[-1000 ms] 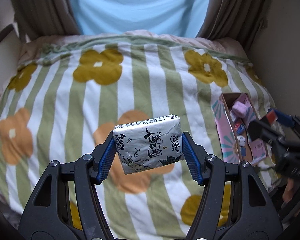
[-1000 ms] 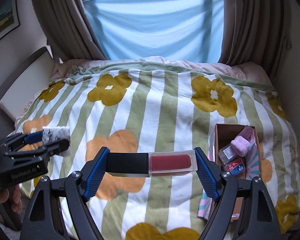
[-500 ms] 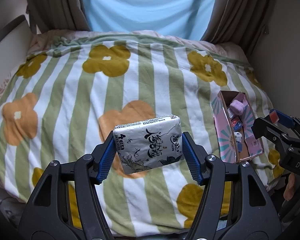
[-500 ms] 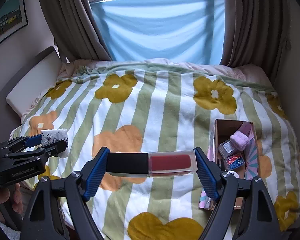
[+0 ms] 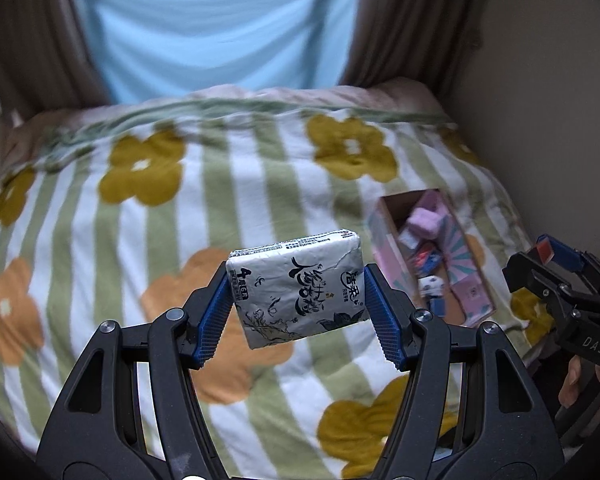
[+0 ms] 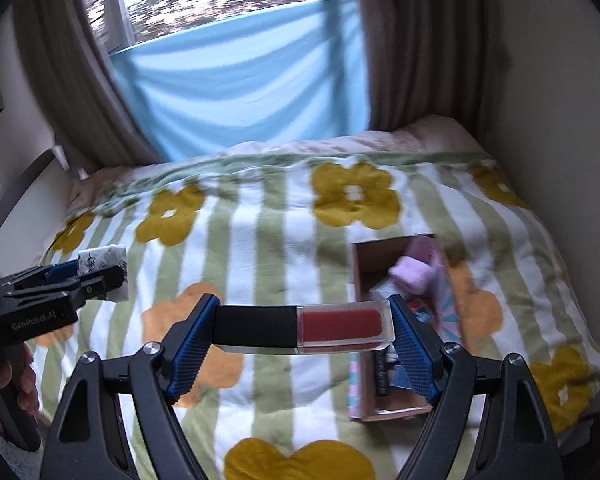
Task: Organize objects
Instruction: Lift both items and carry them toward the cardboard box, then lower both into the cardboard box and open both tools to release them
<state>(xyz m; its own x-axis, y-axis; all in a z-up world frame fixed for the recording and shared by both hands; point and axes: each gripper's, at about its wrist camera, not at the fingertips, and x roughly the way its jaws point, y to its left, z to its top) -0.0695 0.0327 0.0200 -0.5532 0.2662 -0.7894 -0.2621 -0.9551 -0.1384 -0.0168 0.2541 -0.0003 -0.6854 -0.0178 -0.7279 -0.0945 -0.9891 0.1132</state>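
Note:
My left gripper (image 5: 298, 314) is shut on a white tissue pack (image 5: 298, 288) with black lettering, held in the air above the flowered bedspread (image 5: 160, 220). My right gripper (image 6: 304, 330) is shut on a lip gloss tube (image 6: 304, 328) with a black cap and red body, held crosswise between the pads. A pink cardboard box (image 5: 474, 296) holding several small items lies open on the right side of the bed; it also shows in the right wrist view (image 6: 358, 360). The left gripper with the pack shows at the left of the right wrist view (image 6: 80, 276). The right gripper shows at the right edge of the left wrist view (image 5: 556, 276).
The bed fills both views, with a wall (image 5: 540, 80) close on its right and brown curtains (image 6: 412, 40) and a blue cloth (image 6: 240, 80) at its far end. A headboard or bench edge (image 6: 32, 184) runs along the left.
Both grippers have pulled back and risen from the bed, keeping their objects. The views tilt up, showing more of the window and the bed's near edge.

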